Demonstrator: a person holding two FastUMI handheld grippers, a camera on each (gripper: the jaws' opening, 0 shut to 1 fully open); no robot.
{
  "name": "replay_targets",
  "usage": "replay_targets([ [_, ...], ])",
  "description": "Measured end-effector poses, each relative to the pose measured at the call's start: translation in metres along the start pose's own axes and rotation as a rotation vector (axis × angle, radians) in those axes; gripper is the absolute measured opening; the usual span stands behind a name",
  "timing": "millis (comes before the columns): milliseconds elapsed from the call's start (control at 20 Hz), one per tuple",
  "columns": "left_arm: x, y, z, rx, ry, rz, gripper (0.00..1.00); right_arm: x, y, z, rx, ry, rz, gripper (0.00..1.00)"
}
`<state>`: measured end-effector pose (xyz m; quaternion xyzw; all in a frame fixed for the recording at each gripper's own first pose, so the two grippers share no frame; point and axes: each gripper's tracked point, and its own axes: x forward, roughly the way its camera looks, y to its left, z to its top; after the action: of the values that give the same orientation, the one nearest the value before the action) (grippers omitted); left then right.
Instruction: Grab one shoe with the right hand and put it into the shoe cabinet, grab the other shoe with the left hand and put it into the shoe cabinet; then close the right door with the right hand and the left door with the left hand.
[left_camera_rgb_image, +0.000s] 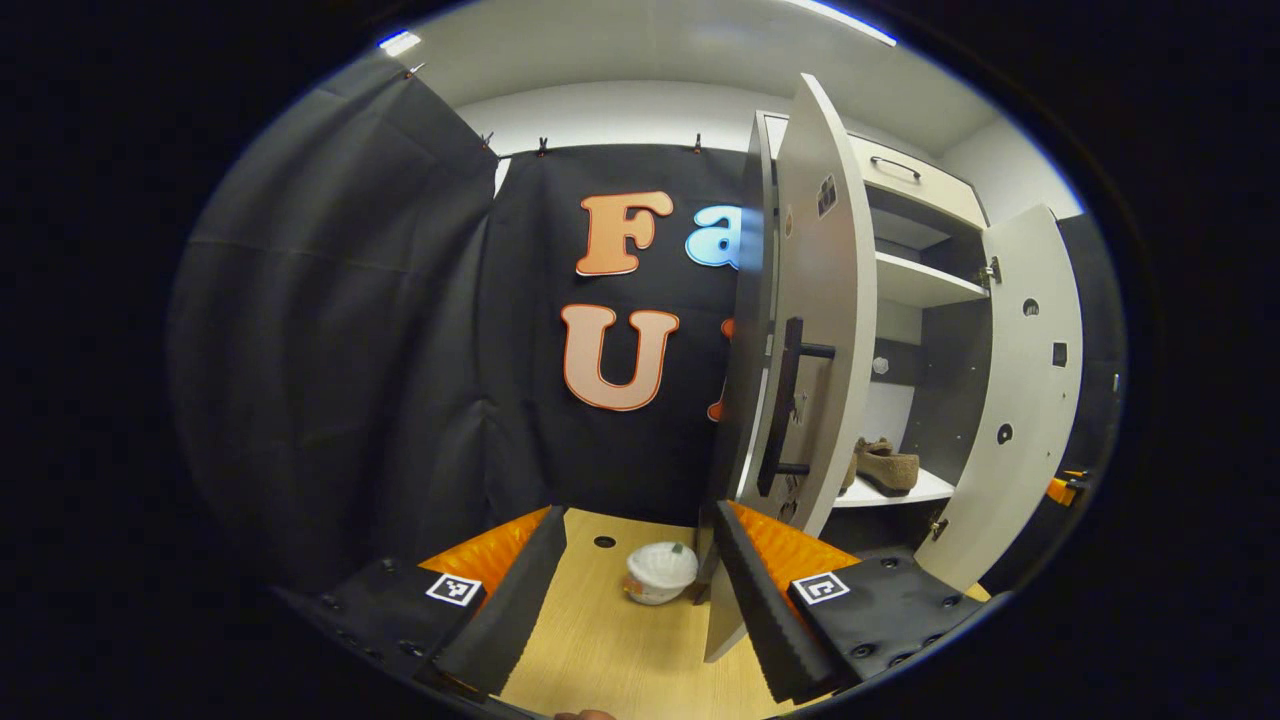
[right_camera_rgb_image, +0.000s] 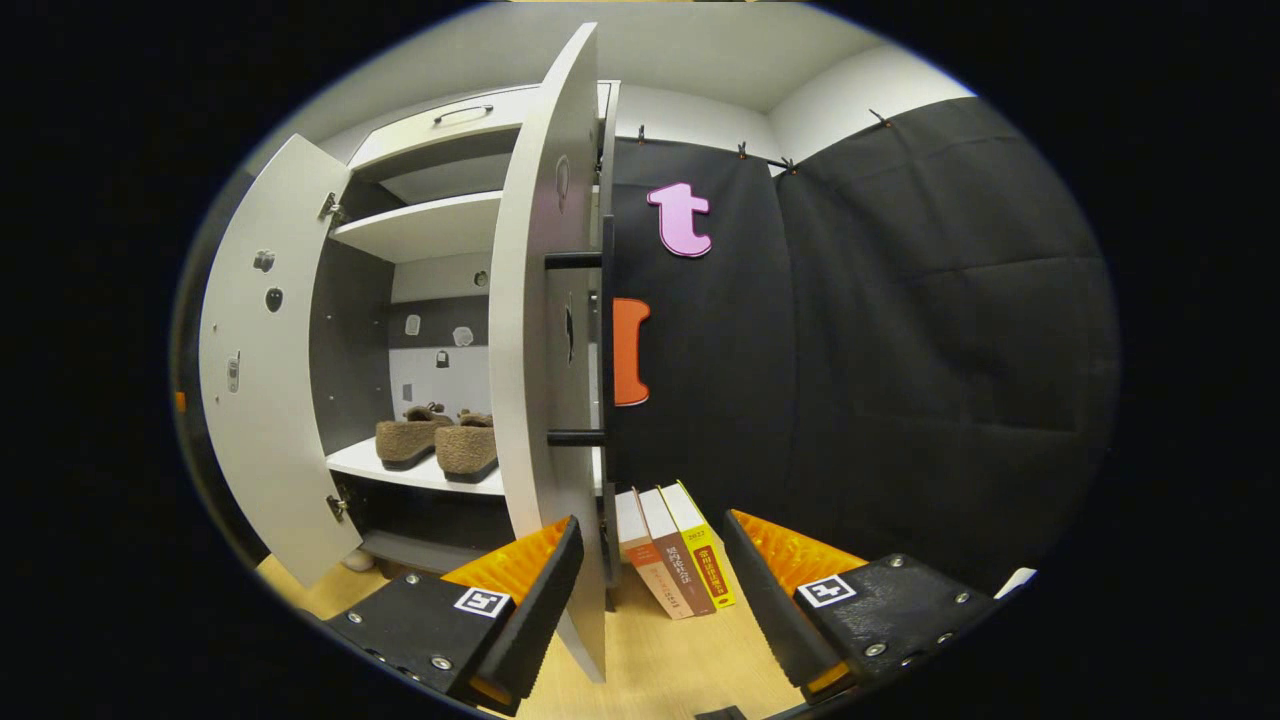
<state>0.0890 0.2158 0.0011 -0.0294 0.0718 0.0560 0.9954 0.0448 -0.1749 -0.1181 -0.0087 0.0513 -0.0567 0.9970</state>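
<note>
- Standing open, the pale grey two-door shoe cabinet (right_camera_rgb_image: 440, 230) shows a pair of brown fuzzy shoes (right_camera_rgb_image: 440, 443) side by side on its white lower shelf (right_camera_rgb_image: 400, 468), toes toward the camera in the right gripper view.
- Left tongs (left_camera_rgb_image: 640, 590) are spread wide with nothing between them, at 6 o'clock in the left gripper view, over the light wooden table (left_camera_rgb_image: 610, 650).
- The left door (left_camera_rgb_image: 825, 300) is swung out edge-on at 1 o'clock from these tongs, its black bar handle (left_camera_rgb_image: 785, 405) facing them; its lower edge is just beside the right-hand finger (left_camera_rgb_image: 770, 590).
- A white round lidded container (left_camera_rgb_image: 658, 572) sits on the table between the fingers, farther back.
- Right tongs (right_camera_rgb_image: 650, 590) are also spread wide and empty.
- The right door (right_camera_rgb_image: 545, 350) is edge-on at 11 o'clock, with its black handle (right_camera_rgb_image: 605, 340) facing right.
- Three leaning books (right_camera_rgb_image: 675, 560) rest on the table at 12 o'clock.
</note>
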Motion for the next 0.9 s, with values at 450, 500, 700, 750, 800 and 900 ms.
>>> replay_targets([
  [450,0.021,-0.003,-0.009,-0.008,0.018,-0.014,0.95,0.012,0.076,-0.003,0.025,-0.009,0.134,0.89],
  [500,0.024,-0.002,-0.010,-0.007,0.018,-0.013,0.95,0.014,0.084,-0.002,0.025,-0.009,0.150,0.89],
  [700,0.032,0.000,-0.012,-0.007,0.019,-0.014,0.97,0.029,0.118,-0.009,0.019,0.000,0.207,0.99],
  [750,0.034,0.000,-0.012,-0.001,0.017,-0.014,0.97,0.035,0.125,-0.012,0.010,0.008,0.217,0.89],
  [800,0.037,0.001,-0.011,0.005,0.014,-0.010,0.97,0.040,0.131,-0.014,0.005,0.012,0.222,0.89],
  [900,0.045,0.001,-0.016,0.004,0.017,-0.010,0.97,0.050,0.142,-0.015,0.010,0.017,0.225,0.91],
])
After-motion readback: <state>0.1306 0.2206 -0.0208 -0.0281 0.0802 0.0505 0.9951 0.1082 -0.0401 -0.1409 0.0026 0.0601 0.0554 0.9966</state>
